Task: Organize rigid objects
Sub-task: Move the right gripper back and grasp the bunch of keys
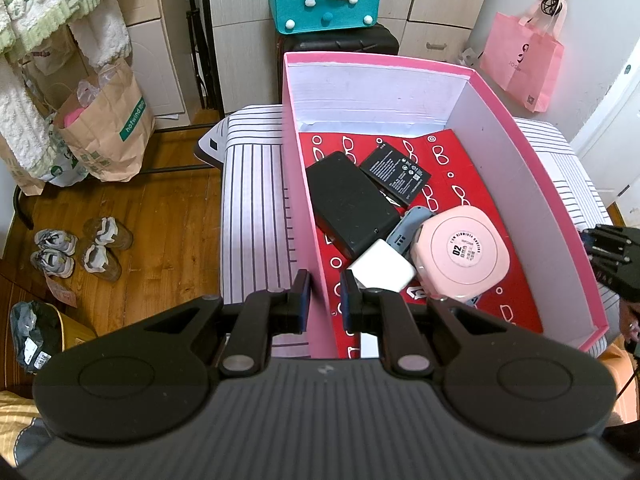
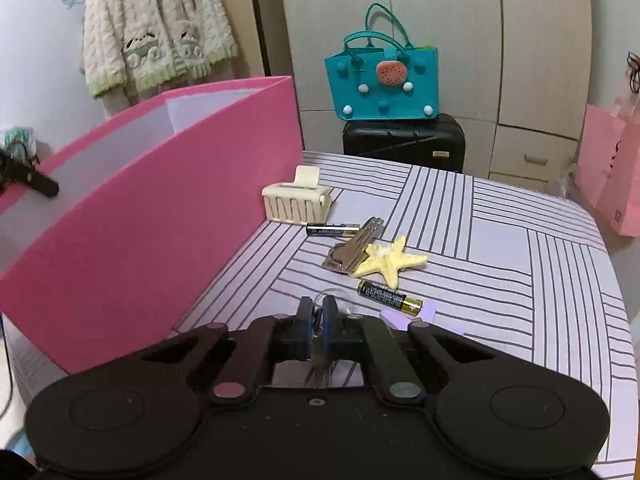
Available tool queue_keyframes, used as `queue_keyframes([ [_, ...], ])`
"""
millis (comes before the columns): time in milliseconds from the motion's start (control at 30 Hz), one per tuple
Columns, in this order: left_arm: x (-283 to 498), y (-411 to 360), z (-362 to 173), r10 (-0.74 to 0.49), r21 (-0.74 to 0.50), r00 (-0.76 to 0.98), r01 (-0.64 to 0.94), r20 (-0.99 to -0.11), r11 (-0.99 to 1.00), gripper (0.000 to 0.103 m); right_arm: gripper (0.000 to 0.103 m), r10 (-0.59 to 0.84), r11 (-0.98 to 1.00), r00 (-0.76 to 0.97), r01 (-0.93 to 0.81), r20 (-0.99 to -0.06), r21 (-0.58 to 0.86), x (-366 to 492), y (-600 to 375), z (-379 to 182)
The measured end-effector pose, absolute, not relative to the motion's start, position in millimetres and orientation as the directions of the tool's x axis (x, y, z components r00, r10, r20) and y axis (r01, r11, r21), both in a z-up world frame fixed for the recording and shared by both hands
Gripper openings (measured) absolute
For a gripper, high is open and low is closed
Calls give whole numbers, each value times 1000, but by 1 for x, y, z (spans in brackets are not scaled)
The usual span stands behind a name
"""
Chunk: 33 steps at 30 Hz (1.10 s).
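Note:
In the left wrist view my left gripper (image 1: 325, 298) is shut on the near left wall of the pink box (image 1: 304, 184). Inside lie a black power bank (image 1: 348, 204), a flat black battery (image 1: 396, 172), a white charger cube (image 1: 380, 272), a grey-blue piece (image 1: 408, 232) and a pink compact (image 1: 464, 252). In the right wrist view my right gripper (image 2: 318, 316) is shut on a small clear item with dark strands. Beyond it lie two batteries (image 2: 390, 298) (image 2: 332, 230), a yellow starfish (image 2: 386, 262), keys (image 2: 354, 246), a cream claw clip (image 2: 296, 200) and a lilac piece (image 2: 404, 318).
The pink box (image 2: 160, 200) stands on a striped cloth surface (image 2: 500, 260), left of the loose items. A teal felt bag (image 2: 384, 80) sits on a black suitcase (image 2: 404, 140) behind. A pink paper bag (image 1: 524, 60) hangs at the right. Shoes (image 1: 76, 252) and paper bags (image 1: 108, 128) are on the wood floor.

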<state>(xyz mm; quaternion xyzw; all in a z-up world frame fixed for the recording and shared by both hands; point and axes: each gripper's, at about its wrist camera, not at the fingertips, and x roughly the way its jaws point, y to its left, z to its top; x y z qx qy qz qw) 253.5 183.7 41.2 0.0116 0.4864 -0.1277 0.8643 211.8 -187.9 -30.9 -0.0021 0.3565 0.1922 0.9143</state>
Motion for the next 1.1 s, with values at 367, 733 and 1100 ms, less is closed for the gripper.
queue_keyframes([
  [367,253,184,40,-216,-111,493,235,-843,966,13,4,340,931,663,-336,-668,140,220,-193,-30],
  [733,253,185,40,-219,-113,494,235,-842,965,13,34,266,955,686,-285,-677,86,210,-188,-35],
  [1100,253,185,40,-220,-111,495,239,-841,965,13,28,228,961,722,-274,-653,34,212,-179,-47],
])
